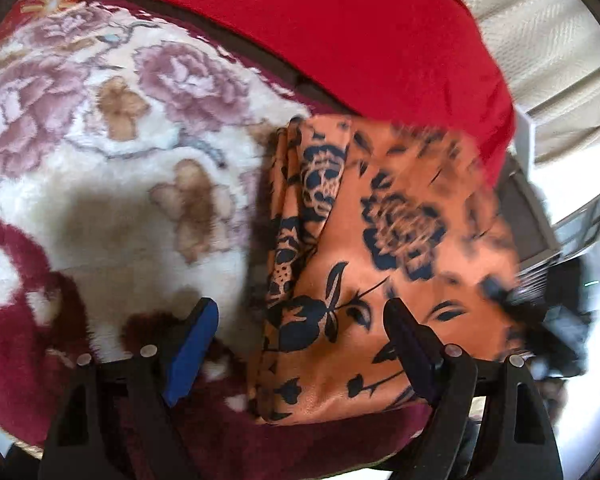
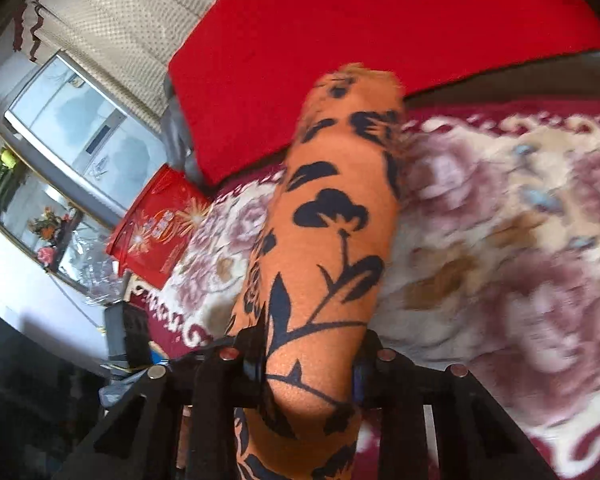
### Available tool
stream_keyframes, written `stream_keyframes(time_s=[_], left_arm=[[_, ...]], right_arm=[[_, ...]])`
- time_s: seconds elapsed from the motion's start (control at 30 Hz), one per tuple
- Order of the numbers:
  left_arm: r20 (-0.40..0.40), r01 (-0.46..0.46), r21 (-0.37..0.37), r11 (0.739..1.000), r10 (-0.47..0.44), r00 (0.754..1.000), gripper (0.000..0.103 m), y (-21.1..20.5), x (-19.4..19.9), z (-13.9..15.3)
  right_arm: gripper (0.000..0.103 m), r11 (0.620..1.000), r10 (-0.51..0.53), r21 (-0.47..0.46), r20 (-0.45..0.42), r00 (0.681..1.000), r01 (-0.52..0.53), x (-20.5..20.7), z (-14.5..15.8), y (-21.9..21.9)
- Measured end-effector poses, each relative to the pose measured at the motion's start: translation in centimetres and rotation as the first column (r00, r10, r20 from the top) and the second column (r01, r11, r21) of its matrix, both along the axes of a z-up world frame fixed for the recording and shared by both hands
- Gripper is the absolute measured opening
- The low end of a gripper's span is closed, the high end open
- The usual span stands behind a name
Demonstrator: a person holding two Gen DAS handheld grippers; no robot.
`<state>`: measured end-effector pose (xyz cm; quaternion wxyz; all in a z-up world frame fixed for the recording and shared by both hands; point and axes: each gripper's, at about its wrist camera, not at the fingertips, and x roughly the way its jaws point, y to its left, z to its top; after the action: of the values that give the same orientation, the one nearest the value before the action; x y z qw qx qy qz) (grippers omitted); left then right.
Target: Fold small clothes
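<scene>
An orange garment with dark blue flower print [image 1: 380, 240] lies partly folded on a floral fleece blanket [image 1: 100, 140]. My left gripper [image 1: 300, 320] is open; its blue-padded finger [image 1: 192, 352] is over the blanket and the other finger [image 1: 412, 344] is over the garment. In the right wrist view the same orange garment [image 2: 332, 240] hangs as a bunched roll between the fingers. My right gripper [image 2: 308, 356] is shut on it and holds it above the blanket [image 2: 500, 240].
A red cushion [image 1: 320, 20] lies along the far side of the blanket and also shows in the right wrist view [image 2: 340, 40]. A red box [image 2: 156, 228] sits at the blanket's edge. A cabinet with a glass front [image 2: 72, 128] stands beyond.
</scene>
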<state>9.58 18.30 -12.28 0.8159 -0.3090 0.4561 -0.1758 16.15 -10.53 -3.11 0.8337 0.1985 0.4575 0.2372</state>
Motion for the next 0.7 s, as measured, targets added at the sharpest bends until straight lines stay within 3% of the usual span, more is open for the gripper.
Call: stream_keyframes(time_s=[0.1, 0.17, 0.23, 0.4, 0.47, 0.5, 0.53, 0.6, 0.7], left_arm=[[-0.072, -0.017, -0.108, 0.994, 0.009, 0.997, 0.085, 0.4, 1.1, -1.3], [-0.088, 0.01, -0.141, 0.99, -0.023, 0.996, 0.085, -0.1, 1.7, -1.6], [-0.085, 0.033, -0.136, 0.99, -0.044, 0.995, 0.085, -0.4, 2.4, -1.7], [-0.182, 0.055, -0.201, 0.978, -0.092, 0.979, 0.086, -1.7, 4.2, -4.0], [-0.173, 0.049, -0.201, 0.978, -0.084, 0.981, 0.079, -1.7, 3.9, -4.1], [-0.152, 0.065, -0.22, 0.973, -0.1, 0.983, 0.04, -1.7, 3.8, -4.0], [-0.156, 0.083, -0.23, 0.97, -0.121, 0.98, 0.036, -1.7, 3.9, -4.0], [-0.13, 0.087, -0.213, 0.973, -0.117, 0.985, 0.028, -1.7, 3.8, -3.2], [-0.02, 0.104, -0.171, 0.98, -0.109, 0.994, 0.026, -2.5, 3.3, 0.8]], right_arm=[[0.035, 0.998, -0.025, 0.062, -0.083, 0.996, 0.03, 0.5, -3.1, -2.6], [0.047, 0.988, -0.056, 0.133, -0.14, 0.989, 0.075, 0.7, -5.9, -4.2], [0.066, 0.972, -0.073, 0.211, -0.161, 0.984, 0.106, 0.4, -7.1, -5.3], [0.073, 0.96, -0.052, 0.269, -0.115, 0.992, 0.082, 1.1, -6.2, -5.7], [0.074, 0.964, -0.044, 0.254, -0.143, 0.989, 0.08, 2.0, -6.9, -5.3], [0.068, 0.969, -0.03, 0.238, -0.152, 0.988, 0.066, 2.4, -7.3, -4.8], [0.044, 0.975, -0.008, 0.219, -0.15, 0.989, 0.041, 2.5, -7.4, -4.0], [0.037, 0.987, 0.018, 0.162, -0.131, 0.991, 0.004, 2.5, -7.0, -2.7], [0.031, 0.996, 0.061, 0.072, -0.043, 0.997, -0.058, 1.8, -3.2, -1.0]])
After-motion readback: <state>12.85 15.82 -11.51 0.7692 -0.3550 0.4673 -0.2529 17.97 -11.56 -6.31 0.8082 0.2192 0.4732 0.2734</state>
